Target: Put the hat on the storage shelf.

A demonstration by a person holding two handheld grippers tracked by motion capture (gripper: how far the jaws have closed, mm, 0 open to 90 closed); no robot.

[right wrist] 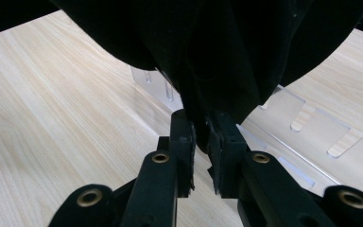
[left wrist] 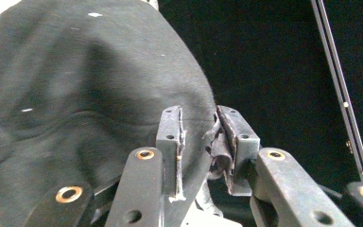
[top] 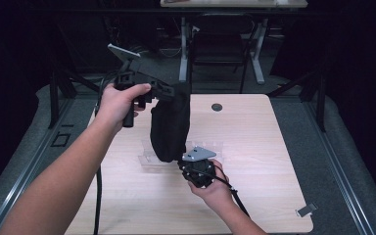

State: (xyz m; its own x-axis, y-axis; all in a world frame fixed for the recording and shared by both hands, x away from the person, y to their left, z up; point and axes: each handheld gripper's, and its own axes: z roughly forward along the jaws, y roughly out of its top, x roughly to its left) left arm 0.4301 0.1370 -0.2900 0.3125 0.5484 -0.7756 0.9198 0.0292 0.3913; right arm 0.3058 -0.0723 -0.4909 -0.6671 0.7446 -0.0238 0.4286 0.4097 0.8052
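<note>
A black cloth [top: 169, 127] hangs upright over the table, stretched between my two grippers. My left gripper [top: 178, 90] is raised at the cloth's top. In the left gripper view its jaws [left wrist: 201, 142] stand a little apart, and the cloth's [left wrist: 75, 94] edge runs between them along one pad. My right gripper [top: 181, 159] sits low by the table at the cloth's bottom. In the right gripper view it [right wrist: 201, 132] is shut on the cloth's [right wrist: 217, 47] lowest fold.
A clear plastic tray [top: 149, 159] with slots [right wrist: 302, 127] lies on the wooden table [top: 254, 161] under the cloth. A round cable hole [top: 217, 106] sits near the far edge. A small metal clip [top: 306, 210] lies at the near right corner. A desk and chair stand behind.
</note>
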